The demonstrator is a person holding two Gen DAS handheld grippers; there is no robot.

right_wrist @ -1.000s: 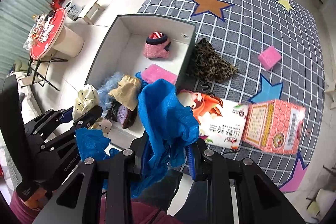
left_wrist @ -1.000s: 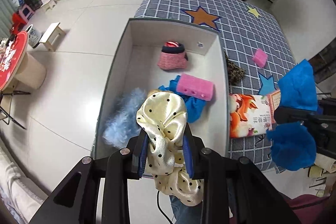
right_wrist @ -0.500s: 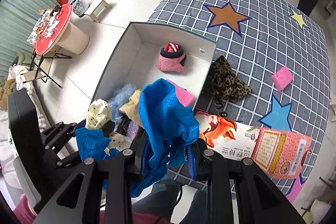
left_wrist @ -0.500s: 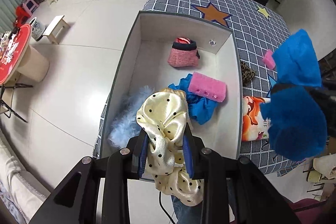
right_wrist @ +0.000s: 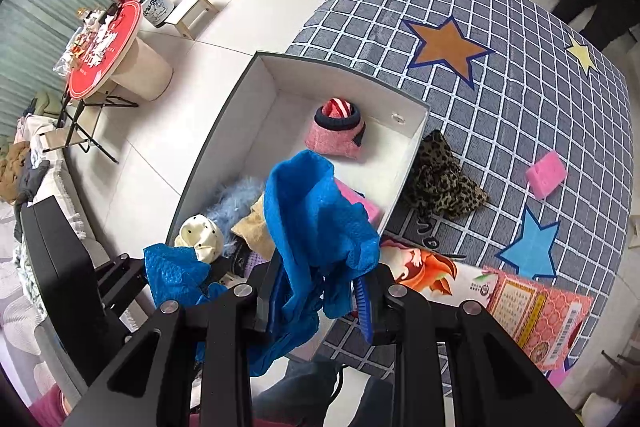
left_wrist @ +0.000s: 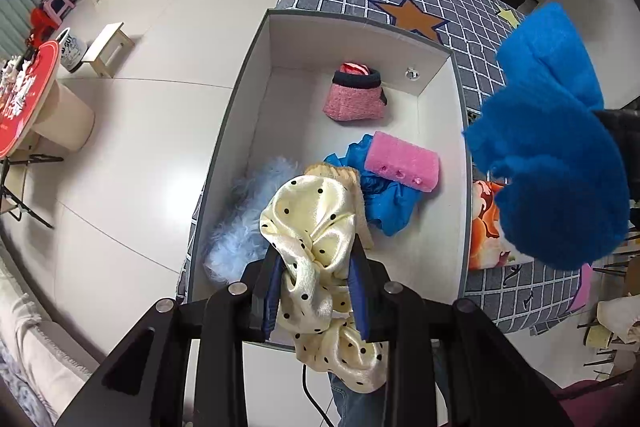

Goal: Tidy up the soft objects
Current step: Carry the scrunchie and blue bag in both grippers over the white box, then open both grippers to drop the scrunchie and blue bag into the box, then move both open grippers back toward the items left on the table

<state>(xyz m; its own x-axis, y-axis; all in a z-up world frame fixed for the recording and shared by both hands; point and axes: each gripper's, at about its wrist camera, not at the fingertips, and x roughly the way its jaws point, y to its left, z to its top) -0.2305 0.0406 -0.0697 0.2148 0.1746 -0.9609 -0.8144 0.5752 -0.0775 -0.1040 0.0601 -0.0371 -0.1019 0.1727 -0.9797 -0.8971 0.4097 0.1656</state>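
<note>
My left gripper [left_wrist: 316, 267] is shut on a cream satin cloth with black dots [left_wrist: 316, 223], held above the near end of the white box [left_wrist: 436, 51]. My right gripper [right_wrist: 320, 283] is shut on a blue cloth [right_wrist: 320, 223] that hangs over the box's near right corner; the same blue cloth [left_wrist: 552, 155] shows at the right of the left wrist view. Inside the box lie a pink knitted hat [left_wrist: 356, 95], a pink sponge [left_wrist: 402, 161], another blue cloth [left_wrist: 384, 199], a tan cloth and a pale blue fluffy piece [left_wrist: 244, 219].
On the grey checked tablecloth [right_wrist: 500, 99] beside the box lie a leopard-print cloth [right_wrist: 440, 183], a small pink sponge [right_wrist: 546, 174], a picture packet [right_wrist: 436, 275] and a pink carton [right_wrist: 536, 323]. A red round table [right_wrist: 104, 47] and stools stand on the floor to the left.
My right gripper has carried the blue cloth leftwards, from over the packet to the box's near right corner. The left gripper and its dotted cloth have stayed over the box's near end.
</note>
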